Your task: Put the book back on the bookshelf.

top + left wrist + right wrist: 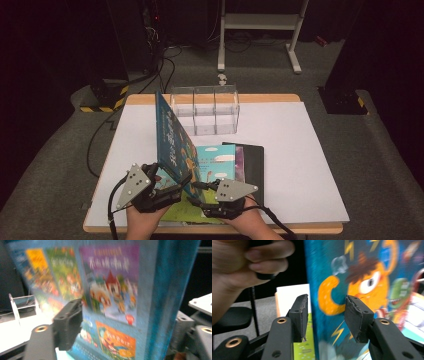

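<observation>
**Item: teal picture book, upright at the surface's 7 o'clock**

I judge the teal book (172,140) rigid, light, slick-covered. Right gripper (325,315) fingers straddle its lower spine edge, apart. Left gripper (150,187) fingers: grip indiscernible. Best hold: near spine.

The upright book (172,142) has a deep teal-blue cover. Its front shows an orange one-eyed creature with brown hair and yellow lightning bolts; its back (110,297) carries small picture panels in purple, yellow, green and orange. A light turquoise book (217,160) lies flat beside a black one (252,167), and a lime-green cover (305,351) shows below them. The counter (300,165) is pale lavender-white with a light wood edge. The organiser (210,112) is clear. Each gripper, left (167,187) and right (197,192), is black with a grey dotted plate.
</observation>
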